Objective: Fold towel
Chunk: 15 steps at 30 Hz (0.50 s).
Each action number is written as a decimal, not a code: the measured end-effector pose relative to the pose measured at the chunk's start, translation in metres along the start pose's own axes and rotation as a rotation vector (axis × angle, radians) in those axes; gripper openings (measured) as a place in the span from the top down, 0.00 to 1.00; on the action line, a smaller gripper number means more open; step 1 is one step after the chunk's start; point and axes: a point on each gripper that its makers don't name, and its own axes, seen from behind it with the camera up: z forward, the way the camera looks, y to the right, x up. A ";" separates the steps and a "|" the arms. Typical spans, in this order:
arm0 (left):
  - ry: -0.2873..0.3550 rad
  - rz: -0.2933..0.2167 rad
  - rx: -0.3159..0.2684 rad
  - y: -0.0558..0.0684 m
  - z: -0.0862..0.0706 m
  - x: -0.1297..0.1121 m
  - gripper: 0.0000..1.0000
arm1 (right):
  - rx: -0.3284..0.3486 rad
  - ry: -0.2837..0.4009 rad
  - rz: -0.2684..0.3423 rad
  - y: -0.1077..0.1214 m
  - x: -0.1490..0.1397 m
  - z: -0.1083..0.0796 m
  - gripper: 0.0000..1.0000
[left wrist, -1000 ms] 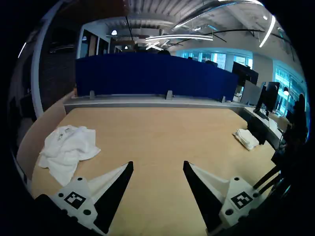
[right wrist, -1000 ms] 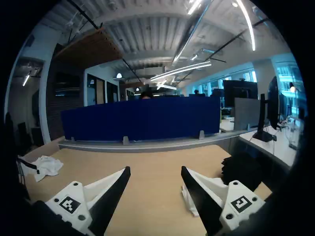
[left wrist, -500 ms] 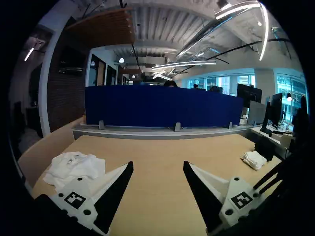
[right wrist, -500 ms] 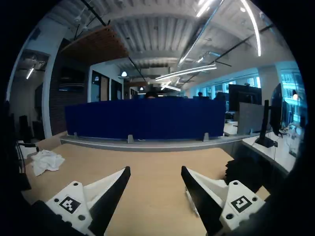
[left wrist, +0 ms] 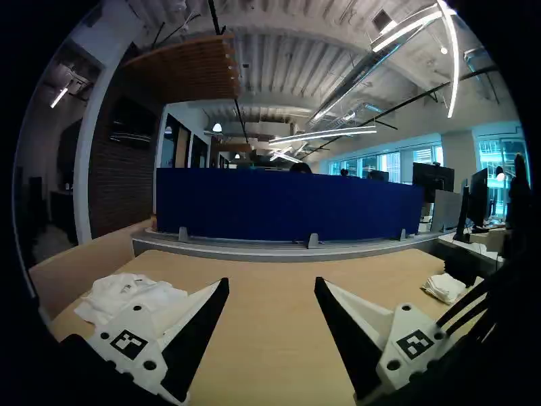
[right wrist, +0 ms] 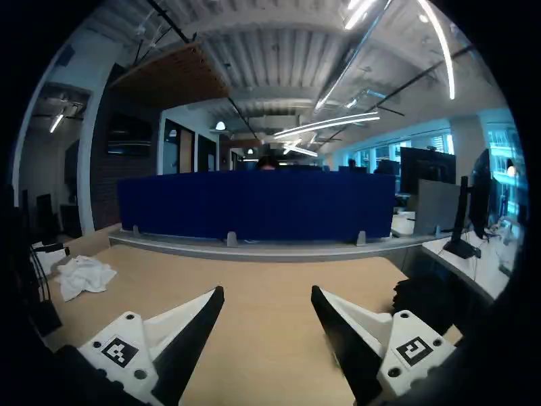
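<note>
At the left of the worktop [left wrist: 270, 269] lies the crumpled white towel [left wrist: 128, 294], likely light, limp and best pinched at a loose corner, while the left gripper [left wrist: 270, 282] and right gripper [right wrist: 266, 289] hover with jaws spread and empty

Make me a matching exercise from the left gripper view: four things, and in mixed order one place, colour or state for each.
1 crumpled towel
2 folded towel
3 partition
4 left claw

a open, empty
b dark blue
c on the right side of the table
d on the table's left side

Pairs: 1-d, 2-c, 3-b, 4-a
</note>
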 end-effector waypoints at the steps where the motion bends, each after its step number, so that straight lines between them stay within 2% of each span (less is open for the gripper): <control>1: -0.002 0.003 0.000 0.001 0.000 -0.002 0.06 | 0.007 -0.005 -0.003 -0.002 0.001 0.001 0.00; 8: -0.006 0.040 0.010 0.003 0.005 -0.015 0.06 | 0.024 -0.037 -0.020 -0.009 0.001 0.005 0.00; 15: 0.030 0.081 0.050 -0.008 0.012 -0.022 0.06 | 0.032 -0.079 -0.027 -0.012 -0.008 0.022 0.00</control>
